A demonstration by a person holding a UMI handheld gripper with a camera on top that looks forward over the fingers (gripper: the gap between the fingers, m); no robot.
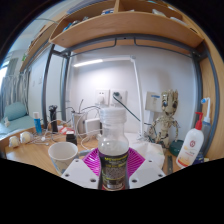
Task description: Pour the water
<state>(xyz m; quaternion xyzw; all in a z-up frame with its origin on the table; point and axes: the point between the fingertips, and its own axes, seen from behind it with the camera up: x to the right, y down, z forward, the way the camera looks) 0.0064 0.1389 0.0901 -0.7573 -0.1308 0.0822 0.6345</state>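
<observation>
Bottle: clear plastic bottle (113, 150) nearest the lens, upright, standing between the two fingers, its body filling the gap between them; a dark label band wraps its lower part, and a white cap sits on top.
Gripper: gripper (113, 168) points level and forward over the bench; white fingers (80, 170) show low on either side of the bottle.
Pads: magenta pads (92, 160) lie close against the bottle's sides on both left and right, with no gap visible, so the fingers appear closed on it.
Hand pose: the person's hand is hidden behind the camera; only the gripper's forward, roughly horizontal aim can be read.
Cup: white cup (62, 155) stands on the bench just to the left of the left finger, open mouth up, near the bottle but apart from it.
Bench: wooden bench (28, 158) carries the cup; small jars and bottles crowd its far left part, too small to tell apart.
Spray bottle: white bottle with a red top (191, 143) stands toward the bench's right end, well apart from the gripper.
Wall: white wall (130, 80) behind the bench, with sockets and trailing cables.
Shelf: wooden shelf (120, 28) on a metal frame spans above the bench.
</observation>
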